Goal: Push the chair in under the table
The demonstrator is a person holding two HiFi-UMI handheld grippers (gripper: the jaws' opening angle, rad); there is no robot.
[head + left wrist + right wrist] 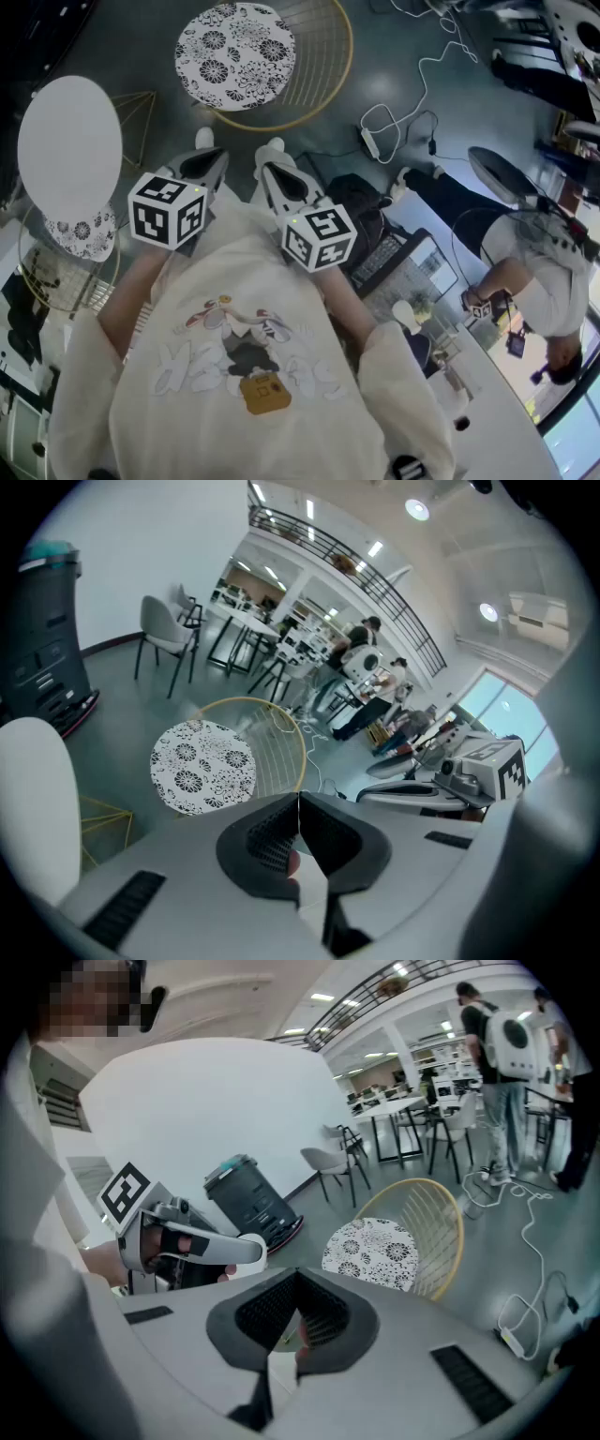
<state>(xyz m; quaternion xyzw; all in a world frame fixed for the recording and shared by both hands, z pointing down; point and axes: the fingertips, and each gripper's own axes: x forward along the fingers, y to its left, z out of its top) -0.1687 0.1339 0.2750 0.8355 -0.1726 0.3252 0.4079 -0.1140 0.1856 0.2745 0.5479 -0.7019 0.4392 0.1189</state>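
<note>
Jaws pressed together and holding nothing, the left hand-held gripper (203, 142) and right hand-held gripper (272, 147) hover apart from the floral-cushioned chair (234, 54).

The room was bright and evenly lit. Round ceiling lights (415, 509) glared white, and a window (511, 700) washed out to pale blue. The dark floor (141, 56) carried a soft sheen and only weak shadows. The 2 gripper views bowed strongly at their edges and fell to black corners. The chair (202, 766) stayed sharp, while the nearest surfaces blurred.
</note>
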